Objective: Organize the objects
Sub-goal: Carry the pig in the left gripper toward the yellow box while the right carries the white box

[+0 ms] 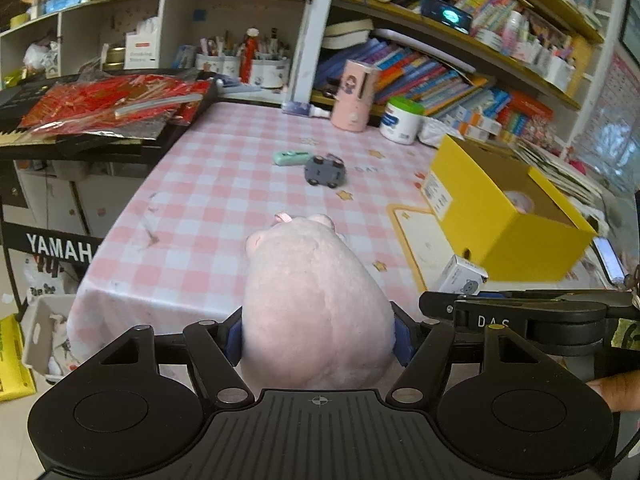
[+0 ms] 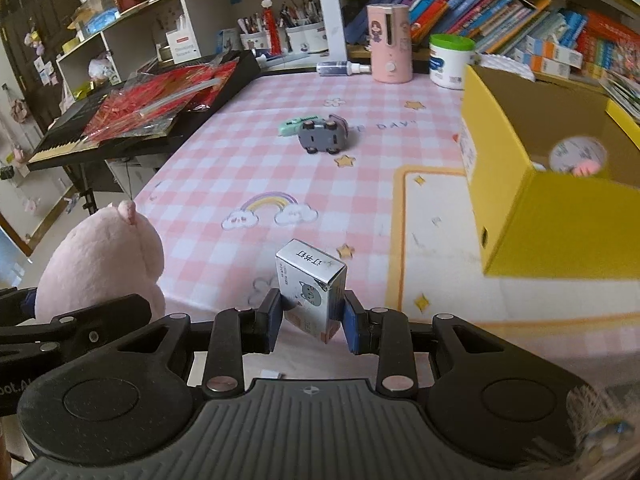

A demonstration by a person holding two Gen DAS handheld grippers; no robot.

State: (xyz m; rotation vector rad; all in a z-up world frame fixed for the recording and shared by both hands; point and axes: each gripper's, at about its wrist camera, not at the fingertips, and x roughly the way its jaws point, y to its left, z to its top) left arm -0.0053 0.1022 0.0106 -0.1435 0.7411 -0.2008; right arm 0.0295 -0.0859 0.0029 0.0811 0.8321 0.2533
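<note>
— Holding two things at once, are you? What sits in your left gripper (image 1: 319,338)?

— A pink plush toy (image 1: 316,304). My blue pads (image 1: 403,339) press into its soft sides, so the fingers are clamped on it at about half their spread. Seen from my right wrist, the same toy (image 2: 105,258) sits just off the near left corner of the table (image 2: 224,160).

— And the right gripper (image 2: 311,322)?

— Its fingers are squeezed on a small white box (image 2: 310,288) with a grey cartoon cat printed on one face and printed characters on its top. The box stands upright between the pads, tilted a little.

— Where does all that hover?

— Over the near edge of the pink-and-white checked tablecloth. A printed rainbow (image 2: 272,210) with two clouds lies just beyond the box.

— What else is on the table?

— A grey toy car (image 2: 323,138) lies on its side near the middle, wheels facing me, with a mint-green toy (image 2: 294,125) touching it from behind. On the right stands an open yellow cardboard box (image 2: 548,216); something round and pale with a pink bit rests inside, though I cannot tell what it is. Along the far edge stand a pink cylindrical appliance (image 2: 390,42), a white tub with a green lid (image 2: 451,60) and a small spray bottle (image 2: 342,67) lying flat.

— And to the left?

— A black keyboard (image 2: 72,140) covered with red paper packets (image 2: 160,98).
</note>
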